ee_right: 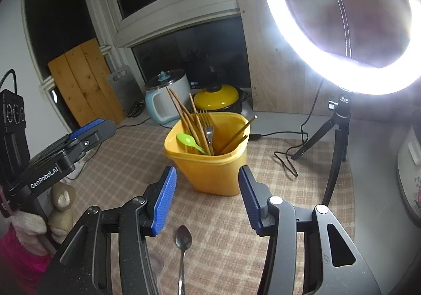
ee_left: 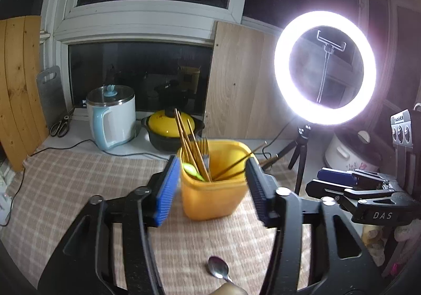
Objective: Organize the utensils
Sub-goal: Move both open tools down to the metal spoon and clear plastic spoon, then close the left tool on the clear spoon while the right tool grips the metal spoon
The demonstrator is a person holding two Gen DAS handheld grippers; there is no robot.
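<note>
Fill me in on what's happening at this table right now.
A person holding two handheld grippers is sorting utensils into a yellow container on the checked tablecloth. It already holds wooden chopsticks, a metal fork and a green spoon. A metal spoon lies on the cloth, not yet put away. The left gripper and right gripper are both open and hold nothing.

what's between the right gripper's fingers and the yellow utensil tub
Only bare checked tablecloth, as the right wrist view shows. The metal spoon lies nearer the camera, below the open right gripper, short of the yellow tub.
</note>
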